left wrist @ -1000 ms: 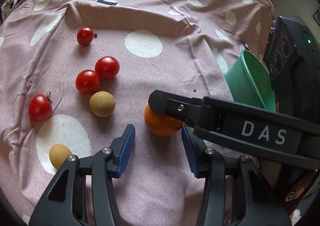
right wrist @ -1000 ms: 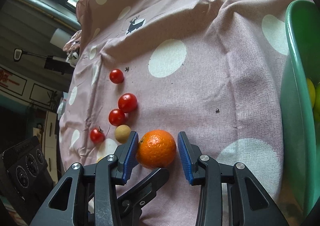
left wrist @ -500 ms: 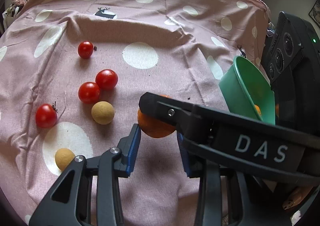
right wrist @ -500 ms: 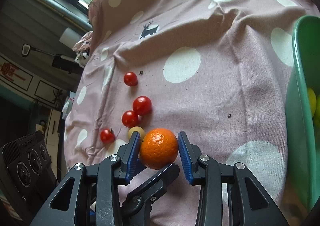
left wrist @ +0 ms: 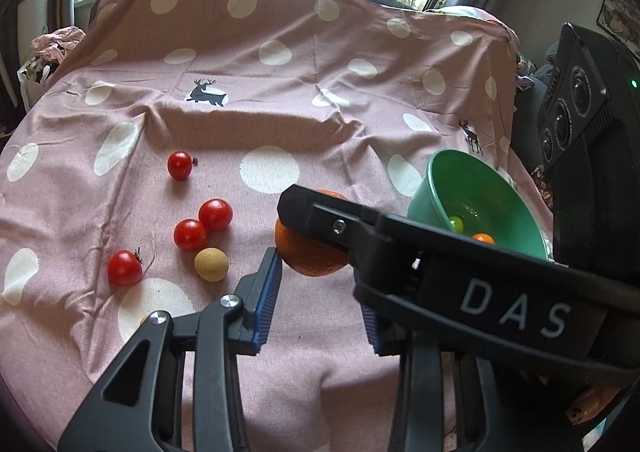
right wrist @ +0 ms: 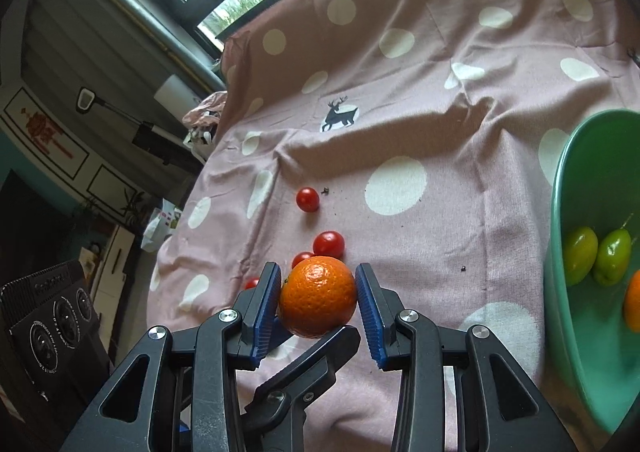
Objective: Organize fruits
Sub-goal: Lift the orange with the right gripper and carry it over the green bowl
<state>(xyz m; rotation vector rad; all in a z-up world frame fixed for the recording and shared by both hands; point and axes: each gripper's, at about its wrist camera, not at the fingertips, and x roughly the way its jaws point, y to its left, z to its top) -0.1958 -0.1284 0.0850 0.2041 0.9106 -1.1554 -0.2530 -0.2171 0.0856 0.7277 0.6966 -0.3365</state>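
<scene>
Since lifted, orange (right wrist: 318,296) above cloth (right wrist: 440,123)

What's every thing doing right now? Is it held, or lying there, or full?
orange, clamped between the right gripper's pads
right gripper, shut on the orange
left gripper, tips at the orange, grip unclear
cherry tomatoes, four lying loose on the cloth
tan round fruit, loose beside the tomatoes
green bowl, partly filled with fruit
cloth, spread out, wrinkled
</scene>
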